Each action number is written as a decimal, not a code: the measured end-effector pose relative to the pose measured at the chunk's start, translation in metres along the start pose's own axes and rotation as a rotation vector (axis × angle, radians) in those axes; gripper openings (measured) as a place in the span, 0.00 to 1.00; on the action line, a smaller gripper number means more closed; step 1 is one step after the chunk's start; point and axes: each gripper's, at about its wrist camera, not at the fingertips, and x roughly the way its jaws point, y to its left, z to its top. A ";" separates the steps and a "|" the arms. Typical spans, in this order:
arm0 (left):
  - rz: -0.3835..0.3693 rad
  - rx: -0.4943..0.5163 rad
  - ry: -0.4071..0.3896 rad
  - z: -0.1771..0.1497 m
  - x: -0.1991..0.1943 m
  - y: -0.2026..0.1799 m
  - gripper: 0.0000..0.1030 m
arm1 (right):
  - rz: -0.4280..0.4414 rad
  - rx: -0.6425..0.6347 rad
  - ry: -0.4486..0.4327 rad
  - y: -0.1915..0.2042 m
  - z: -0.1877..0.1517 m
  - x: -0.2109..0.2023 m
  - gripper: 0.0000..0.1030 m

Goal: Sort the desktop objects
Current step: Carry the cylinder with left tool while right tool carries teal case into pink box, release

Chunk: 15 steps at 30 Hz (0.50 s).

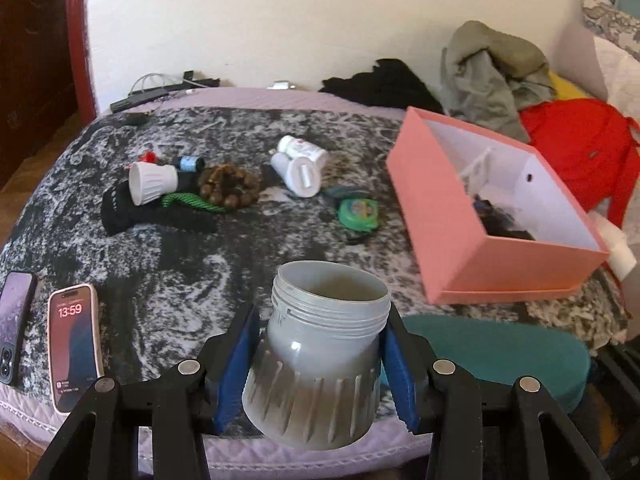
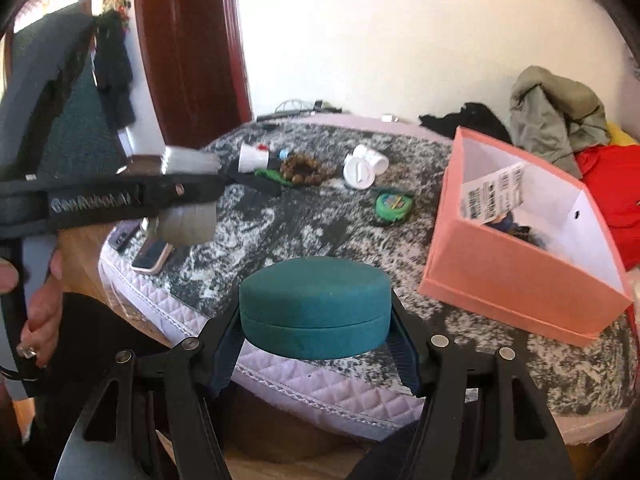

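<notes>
Two handheld grippers hover over the near edge of a bed covered with a grey-and-white mottled blanket [image 1: 168, 272]. The left gripper [image 1: 316, 356] has its blue-padded fingers [image 1: 236, 364] pressed against both sides of a grey plastic jar [image 1: 320, 360], which has no lid, a threaded neck and a ribbed base; its open mouth points away from the camera. The right gripper [image 2: 316, 332] clamps a round teal case [image 2: 316, 308], lid closed, between its fingers, level and just above the quilted lilac border of the bed.

To the right on the blanket sits an open pink box [image 1: 480, 216] with a white interior; dark items lie at the bottom, too small to identify. Spread across the middle of the blanket are a white ribbed cap [image 1: 150, 182], a brown bead bracelet [image 1: 230, 186], a green cord [image 1: 192, 202], a black sock [image 1: 148, 216], two white bottles [image 1: 300, 168] lying side by side, and a green tape measure [image 1: 357, 213]. Two phones [image 1: 74, 344] lie at the near left edge, one with its screen lit. Crumpled clothes [image 1: 492, 72] are heaped beyond the box.
</notes>
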 end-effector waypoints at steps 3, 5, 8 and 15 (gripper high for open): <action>-0.016 0.028 -0.012 0.006 -0.009 -0.018 0.50 | -0.017 0.013 -0.040 -0.009 0.004 -0.025 0.65; -0.030 0.054 -0.024 0.014 -0.013 -0.033 0.50 | -0.037 0.025 -0.072 -0.017 0.008 -0.042 0.65; -0.059 0.100 -0.056 0.030 -0.020 -0.060 0.50 | -0.079 0.043 -0.120 -0.033 0.014 -0.066 0.65; -0.149 0.196 -0.119 0.079 -0.014 -0.126 0.50 | -0.239 0.116 -0.237 -0.091 0.028 -0.114 0.65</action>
